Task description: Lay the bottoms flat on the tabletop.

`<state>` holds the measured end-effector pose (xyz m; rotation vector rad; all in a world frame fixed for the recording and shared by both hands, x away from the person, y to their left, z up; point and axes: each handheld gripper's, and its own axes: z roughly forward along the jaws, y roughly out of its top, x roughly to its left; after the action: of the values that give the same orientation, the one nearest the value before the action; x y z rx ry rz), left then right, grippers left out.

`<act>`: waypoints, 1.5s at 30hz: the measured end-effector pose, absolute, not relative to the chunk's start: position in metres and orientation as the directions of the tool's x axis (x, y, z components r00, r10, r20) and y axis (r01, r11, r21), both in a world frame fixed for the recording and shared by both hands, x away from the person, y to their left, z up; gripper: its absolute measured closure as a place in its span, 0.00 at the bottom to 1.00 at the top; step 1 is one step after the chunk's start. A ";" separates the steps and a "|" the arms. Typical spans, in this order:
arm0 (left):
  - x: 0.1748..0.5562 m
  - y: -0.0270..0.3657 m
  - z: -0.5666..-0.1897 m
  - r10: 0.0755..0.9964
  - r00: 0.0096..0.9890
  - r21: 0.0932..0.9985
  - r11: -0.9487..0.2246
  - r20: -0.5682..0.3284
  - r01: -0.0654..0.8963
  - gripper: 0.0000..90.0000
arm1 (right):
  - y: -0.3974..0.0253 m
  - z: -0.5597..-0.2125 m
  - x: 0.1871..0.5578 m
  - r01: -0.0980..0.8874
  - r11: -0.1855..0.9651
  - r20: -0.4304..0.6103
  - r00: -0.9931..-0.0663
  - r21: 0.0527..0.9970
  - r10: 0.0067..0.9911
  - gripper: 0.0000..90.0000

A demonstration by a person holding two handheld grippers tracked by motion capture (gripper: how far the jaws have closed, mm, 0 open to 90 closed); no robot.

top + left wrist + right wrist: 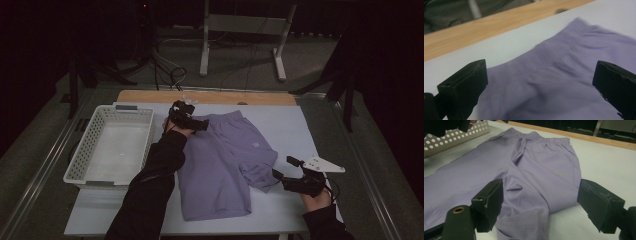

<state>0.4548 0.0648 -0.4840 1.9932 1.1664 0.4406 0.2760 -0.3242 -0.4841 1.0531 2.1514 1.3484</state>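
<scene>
A white-topped table (300,130) with a wooden far edge is seen, carrying a white perforated plastic basket (90,150) and flat lilac cotton shorts (225,160) beside it. The left claw (192,120) is spread over the waistband; the right claw (285,172) is spread at a leg hem.

Room is dim, background beyond the table (300,125) near black; light falls from above onto the white surface, no glare. High view is soft and low-contrast, dark sleeves lose detail. Left gripper view is motion-blurred, purple shorts (564,82) smeared (wood edge soft too). Right gripper view is sharper on the fabric folds, near jaws slightly out of focus, faint shadows under them.
</scene>
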 end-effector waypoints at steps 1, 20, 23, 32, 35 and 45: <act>0.452 0.064 -0.483 0.841 0.534 0.765 -0.287 -0.086 0.576 0.00 | -0.324 -0.484 0.276 0.388 0.255 0.061 -0.642 0.886 0.765 0.23; 0.389 0.052 -0.465 0.659 0.745 0.817 -0.371 -0.104 0.441 0.00 | -0.324 -0.483 0.275 0.376 0.267 0.042 -0.642 0.887 0.765 0.21; 0.375 0.053 -0.465 0.626 0.773 0.820 -0.387 -0.102 0.422 0.00 | -0.326 -0.482 0.276 0.373 0.256 0.056 -0.653 0.892 0.755 0.19; 0.335 0.060 -0.466 0.549 0.832 0.849 -0.398 -0.084 0.348 0.00 | -0.331 -0.481 0.275 0.366 0.260 0.063 -0.675 0.894 0.735 0.17; 0.322 0.066 -0.469 0.529 0.844 0.853 -0.399 -0.086 0.337 0.00 | -0.333 -0.485 0.271 0.378 0.284 0.063 -0.689 0.881 0.722 0.17; 0.270 0.092 -0.487 0.511 0.855 0.850 -0.405 -0.095 0.337 0.00 | -0.332 -0.498 0.262 0.383 0.371 0.036 -0.735 0.846 0.677 0.52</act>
<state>0.2699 0.0917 -0.4869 2.0313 0.6197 0.2193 0.2623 -0.3315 -0.4982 0.9313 2.3185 1.3030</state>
